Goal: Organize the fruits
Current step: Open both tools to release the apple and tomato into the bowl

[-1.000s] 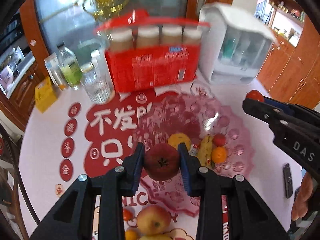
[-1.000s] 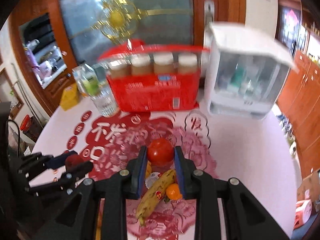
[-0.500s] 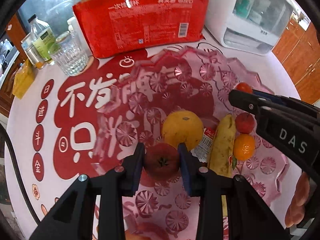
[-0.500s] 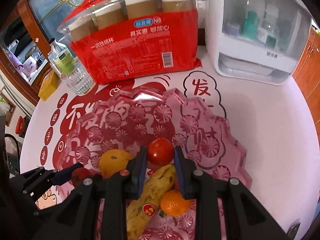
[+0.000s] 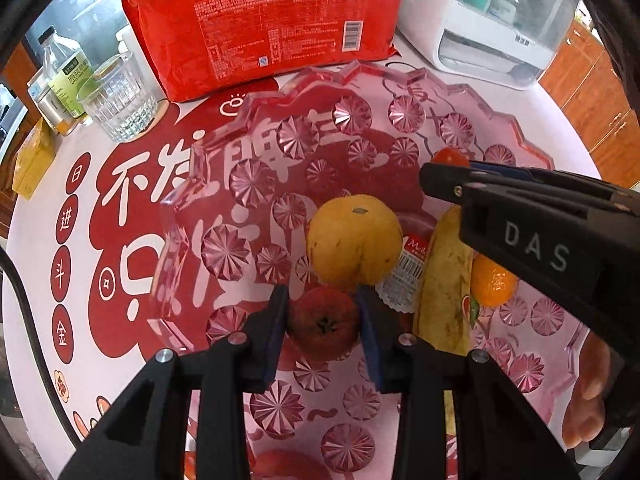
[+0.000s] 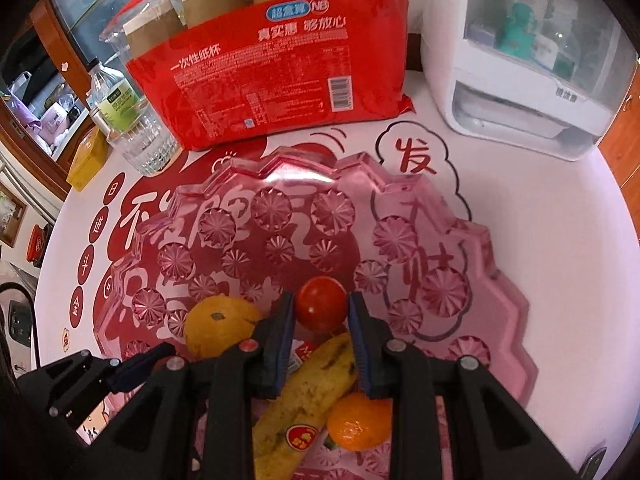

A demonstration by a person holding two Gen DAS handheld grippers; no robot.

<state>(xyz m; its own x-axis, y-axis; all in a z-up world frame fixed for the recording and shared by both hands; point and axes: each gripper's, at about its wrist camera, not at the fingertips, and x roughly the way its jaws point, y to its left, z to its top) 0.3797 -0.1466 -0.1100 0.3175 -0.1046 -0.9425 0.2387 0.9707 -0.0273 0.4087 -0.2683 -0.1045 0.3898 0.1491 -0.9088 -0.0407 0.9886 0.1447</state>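
A pink cut-glass fruit plate [image 5: 352, 80] [image 6: 492, 264] lies on the table. In it are a large yellow orange [image 5: 354, 240] [image 6: 220, 326], a banana [image 5: 444, 288] [image 6: 308, 396] and a small mandarin [image 5: 494, 284] [image 6: 358, 422]. My left gripper [image 5: 322, 316] is shut on a dark red apple [image 5: 323, 322], low over the plate next to the orange. My right gripper [image 6: 320, 310] is shut on a red tomato [image 6: 321, 305], low over the plate just past the banana; it also shows in the left wrist view [image 5: 444, 176].
A red pack of paper cups [image 5: 260, 20] [image 6: 260, 68] stands behind the plate. A glass tumbler [image 5: 120, 100] and a bottle [image 5: 66, 76] are at the back left. A white appliance [image 5: 500, 28] [image 6: 528, 60] is at the back right. The mat has red print.
Both grippers have come down and forward over the plate with their fruit still held. The plate and the fruit in it now look closer.
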